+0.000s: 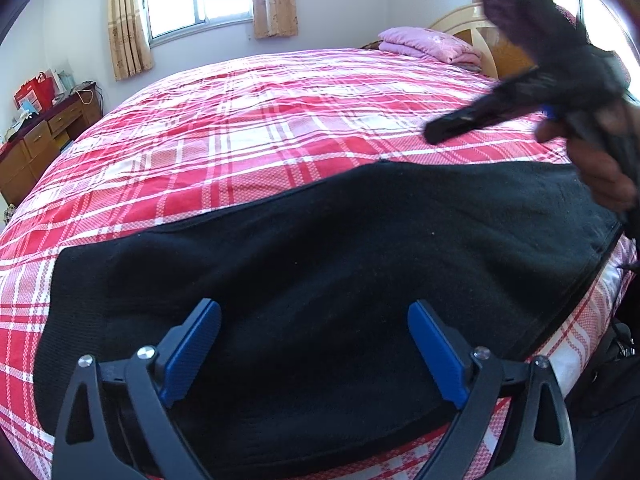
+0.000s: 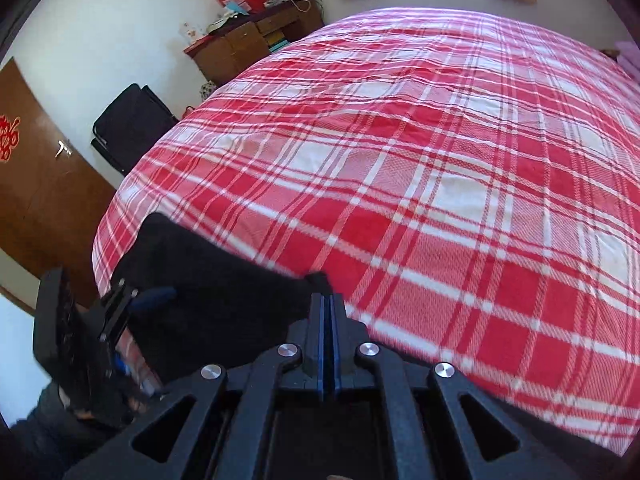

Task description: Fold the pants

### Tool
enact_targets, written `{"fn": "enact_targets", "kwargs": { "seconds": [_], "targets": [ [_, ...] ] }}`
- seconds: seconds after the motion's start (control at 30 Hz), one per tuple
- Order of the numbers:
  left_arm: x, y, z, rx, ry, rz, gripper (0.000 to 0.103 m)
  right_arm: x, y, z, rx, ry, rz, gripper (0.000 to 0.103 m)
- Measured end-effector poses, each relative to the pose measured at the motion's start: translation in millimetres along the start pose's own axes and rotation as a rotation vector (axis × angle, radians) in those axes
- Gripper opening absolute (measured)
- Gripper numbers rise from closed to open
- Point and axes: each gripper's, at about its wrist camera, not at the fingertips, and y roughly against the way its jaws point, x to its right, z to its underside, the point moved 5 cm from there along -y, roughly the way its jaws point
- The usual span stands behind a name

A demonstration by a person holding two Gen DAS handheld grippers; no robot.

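Observation:
Black pants (image 1: 320,248) lie flat across the near edge of the red plaid bed (image 1: 248,128). My left gripper (image 1: 314,320) is open, its blue pads (image 1: 196,344) spread over the pants' near part. My right gripper (image 1: 432,132) hovers in the air above the pants' right end, blurred in the left wrist view. In the right wrist view my right gripper (image 2: 329,300) is shut with nothing visible between the pads. The pants (image 2: 208,280) lie to its left, and my left gripper (image 2: 156,294) is over them.
A folded pink blanket (image 1: 428,46) lies by the headboard. A wooden desk (image 2: 256,36) with bags stands by the wall. A black chair (image 2: 132,124) is beside the bed, and a brown door (image 2: 40,184) is at the left.

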Motion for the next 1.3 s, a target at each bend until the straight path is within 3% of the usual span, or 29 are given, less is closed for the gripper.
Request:
{"fn": "enact_targets", "kwargs": {
  "seconds": [0.07, 0.13, 0.17, 0.2, 0.3, 0.47, 0.57, 0.63, 0.83, 0.97, 1.1, 1.23, 1.3],
  "targets": [
    [0.8, -0.1, 0.0, 0.001, -0.004, -0.004, 0.099, -5.9, 5.0, 17.5, -0.006, 0.047, 0.018, 0.005],
    [1.6, -1.0, 0.2, -0.001, -0.005, -0.009, 0.100, -7.5, 1.3, 33.9, -0.026, 0.094, 0.076, 0.023],
    [2.0, -1.4, 0.4, -0.001, -0.006, -0.011, 0.100, -8.2, -1.6, 39.4, -0.035, 0.110, 0.096, 0.052],
    [2.6, -1.8, 0.4, -0.002, -0.010, -0.015, 0.101, -7.1, -4.9, 47.5, -0.043, 0.135, 0.127, 0.066],
    [2.9, -2.6, 0.3, -0.003, -0.016, -0.019, 0.101, -3.0, -8.4, 61.5, -0.011, 0.175, 0.186, 0.066],
    [1.2, -2.5, 0.2, -0.002, -0.010, -0.018, 0.102, -6.9, 6.1, 67.3, 0.016, 0.173, 0.192, 0.066],
    [1.5, -3.9, 1.9, 0.001, -0.012, -0.020, 0.103, -4.4, -0.4, 78.8, -0.032, 0.232, 0.279, 0.066],
    [1.8, -4.2, 2.1, 0.000, -0.015, -0.021, 0.103, -2.6, 1.3, 82.9, -0.005, 0.246, 0.271, 0.066],
    [9.0, 7.1, -9.1, 0.014, -0.019, -0.033, 0.103, 13.4, 39.2, 93.1, 0.046, 0.190, 0.325, 0.066],
    [35.2, 17.4, -22.0, 0.048, -0.073, -0.008, 0.103, 40.0, 75.4, 108.8, 0.064, 0.138, 0.394, 0.066],
    [68.4, 8.6, -21.9, 0.020, -0.141, 0.031, 0.103, 68.4, 95.3, 119.9, 0.077, 0.072, 0.478, 0.066],
    [94.5, -12.6, -5.3, -0.040, -0.203, 0.042, 0.103, 89.1, 94.9, 139.7, 0.043, 0.028, 0.499, 0.066],
    [94.5, -13.1, -3.2, -0.021, -0.171, 0.063, 0.103, 101.1, 90.0, 148.6, 0.033, -0.004, 0.478, 0.069]
  ]
}}
